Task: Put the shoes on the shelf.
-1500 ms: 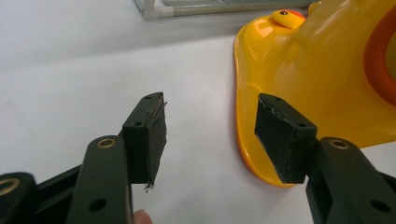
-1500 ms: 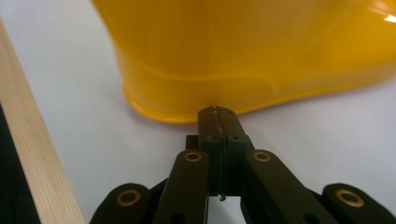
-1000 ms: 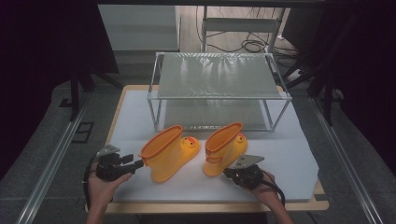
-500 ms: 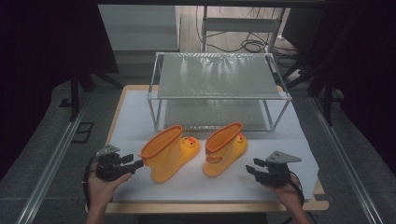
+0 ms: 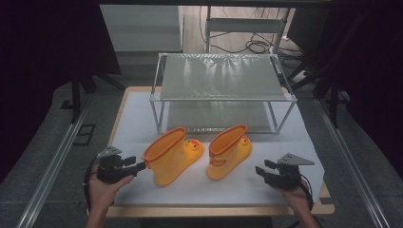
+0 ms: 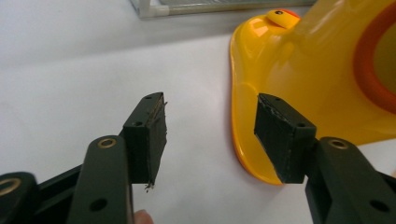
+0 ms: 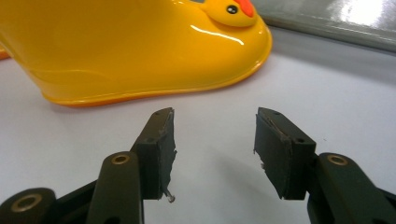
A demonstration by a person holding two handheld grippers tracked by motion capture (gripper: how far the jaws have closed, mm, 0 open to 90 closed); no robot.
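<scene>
Two yellow rubber boots with orange rims and duck faces lie on their sides on the white table top [image 5: 304, 137]. My left gripper [image 5: 139, 166] is open just left of the left boot [image 5: 173, 154]. In the left gripper view the gripper [image 6: 210, 135] has one pad against the sole edge of that boot [image 6: 317, 79], with bare table between the jaws. My right gripper [image 5: 263, 167] sits a short way right of the right boot [image 5: 230, 149]. Its jaws have just been opening; the gripper [image 7: 215, 149] holds nothing, and the boot [image 7: 140, 46] lies beyond its tips.
A two-level metal rack [image 5: 221, 76] with a mesh top stands behind the boots, its legs close to their toes. The table's wooden edge [image 5: 328, 204] runs just behind my right hand. Dark floor and rails flank the table.
My right gripper was shut at the right boot's heel, then opened and pulled away to the right. The boot stays lying on the table. My left gripper has kept still.
</scene>
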